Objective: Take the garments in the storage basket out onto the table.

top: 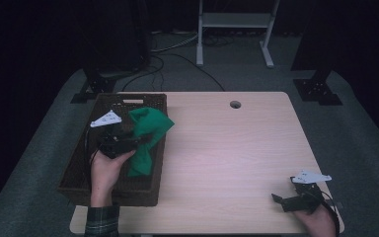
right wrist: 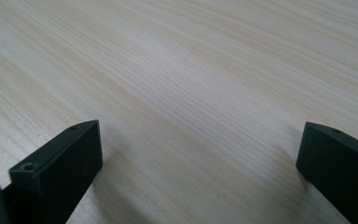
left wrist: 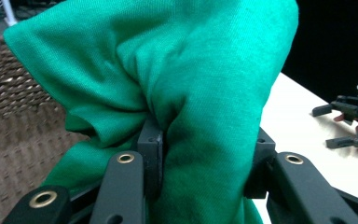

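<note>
Two tongs are in use at a pale wooden counter (top: 227,148). At the left, a dark woven basket (top: 79,173) sits on the counter's left edge. Above it, the left tongs (top: 140,140) are closed part way on a green cloth (top: 148,131), pinching a thick fold of it between the jaws; in the left gripper view the fabric (left wrist: 191,93) bulges up over both jaws. The cloth hangs over the basket's right side, its long axis running from the far end toward the near end, with the lower part trailing toward the near rim. Far to the right, near the counter's front right corner, the right tongs (top: 280,200) point left, jaws spread wide and holding nothing, just above bare wood (right wrist: 191,93).
</note>
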`<state>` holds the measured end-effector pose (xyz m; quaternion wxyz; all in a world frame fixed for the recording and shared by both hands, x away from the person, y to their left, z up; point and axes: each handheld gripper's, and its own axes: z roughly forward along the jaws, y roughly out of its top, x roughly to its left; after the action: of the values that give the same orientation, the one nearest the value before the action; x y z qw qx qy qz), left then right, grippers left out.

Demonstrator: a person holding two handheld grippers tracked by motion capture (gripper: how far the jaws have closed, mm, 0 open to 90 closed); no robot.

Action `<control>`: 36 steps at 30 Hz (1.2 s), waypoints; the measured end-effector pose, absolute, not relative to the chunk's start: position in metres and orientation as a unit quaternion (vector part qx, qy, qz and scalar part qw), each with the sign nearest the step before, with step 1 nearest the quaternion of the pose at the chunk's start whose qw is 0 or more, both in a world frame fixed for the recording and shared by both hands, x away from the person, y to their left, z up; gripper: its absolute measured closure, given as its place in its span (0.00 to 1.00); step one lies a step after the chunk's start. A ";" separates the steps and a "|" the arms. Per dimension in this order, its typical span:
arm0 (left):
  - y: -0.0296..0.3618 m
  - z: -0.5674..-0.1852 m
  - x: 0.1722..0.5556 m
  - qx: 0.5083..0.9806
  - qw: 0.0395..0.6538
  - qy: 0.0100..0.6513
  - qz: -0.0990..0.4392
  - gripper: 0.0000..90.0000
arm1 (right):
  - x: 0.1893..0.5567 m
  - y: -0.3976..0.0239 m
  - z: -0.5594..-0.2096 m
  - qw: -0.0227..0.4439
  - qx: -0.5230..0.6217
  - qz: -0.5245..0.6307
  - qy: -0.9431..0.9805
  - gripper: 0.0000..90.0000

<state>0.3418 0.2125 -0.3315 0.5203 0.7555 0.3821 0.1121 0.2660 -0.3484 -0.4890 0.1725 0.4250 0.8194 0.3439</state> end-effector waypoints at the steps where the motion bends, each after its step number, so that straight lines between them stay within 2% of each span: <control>1: 0.211 -0.330 0.341 0.756 0.522 0.379 0.112 0.67 | 0.266 -0.348 -0.489 0.172 0.425 0.344 0.819 0.00; 20: 0.165 -0.316 0.335 0.767 0.540 0.330 0.104 0.67 | 0.267 -0.348 -0.489 0.171 0.421 0.345 0.821 0.00; 36: 0.119 -0.326 0.335 0.790 0.524 0.306 0.089 0.67 | 0.268 -0.347 -0.489 0.170 0.420 0.345 0.822 0.00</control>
<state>0.3345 0.1189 -0.3265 0.5240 0.7899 0.3059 0.0887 0.2679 -0.3472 -0.4889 0.1702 0.4200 0.8219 0.3451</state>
